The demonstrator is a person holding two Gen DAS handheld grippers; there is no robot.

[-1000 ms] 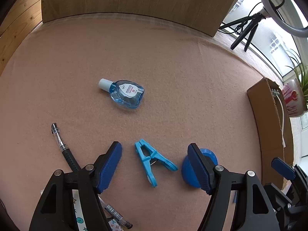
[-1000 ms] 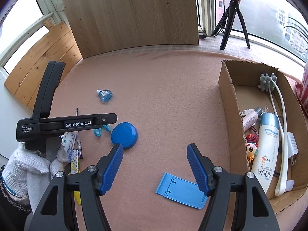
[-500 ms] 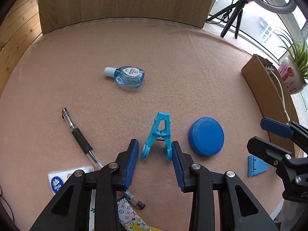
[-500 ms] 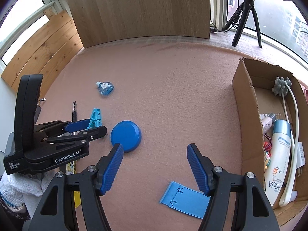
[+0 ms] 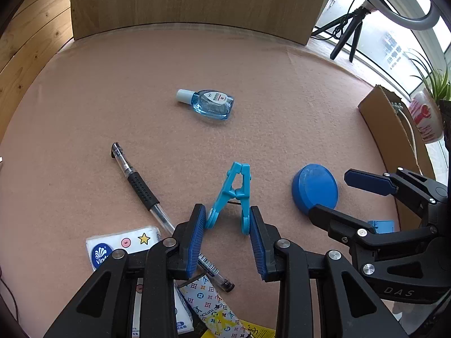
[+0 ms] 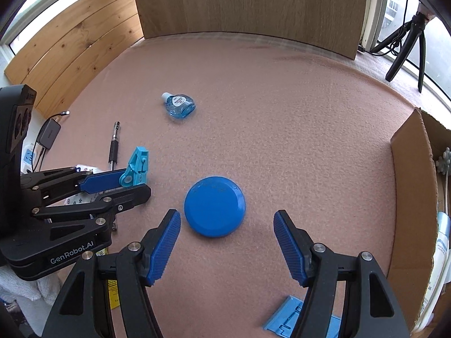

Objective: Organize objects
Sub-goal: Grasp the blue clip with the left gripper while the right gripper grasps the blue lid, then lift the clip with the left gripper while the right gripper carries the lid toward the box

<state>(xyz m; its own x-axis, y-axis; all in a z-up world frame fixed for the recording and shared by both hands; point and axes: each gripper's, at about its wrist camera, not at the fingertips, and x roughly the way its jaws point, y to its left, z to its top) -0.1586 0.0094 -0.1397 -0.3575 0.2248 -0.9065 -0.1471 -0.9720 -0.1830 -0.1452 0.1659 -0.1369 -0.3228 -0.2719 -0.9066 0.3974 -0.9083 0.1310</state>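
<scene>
Currently gripping turquoise clothes peg (image 5: 236, 194) with left tool (image 5: 227, 226): pads having just been closing, now pressing both handle ends of peg, one pad per leg. Peg lying flat on pink table (image 5: 253, 84), long axis pointing straight ahead of tool, clamping tip farthest from pads, handle legs splayed toward them. Judging grasp as made; lift not yet begun.

Holding right tool (image 6: 227, 235) wide apart, clamped on nothing. Blue round lid (image 6: 214, 206) lying just ahead of it, nearer left pad than right, not touching either. Judging right hand as nearer arm for lid; needing slight shift toward lid's centre before closing.

Noting cardboard box (image 6: 410, 186) off to right of right tool, probable destination. Leaving pen (image 5: 139, 188) and blue bottle (image 5: 210, 104) ahead-left of left tool, unhandled.
</scene>
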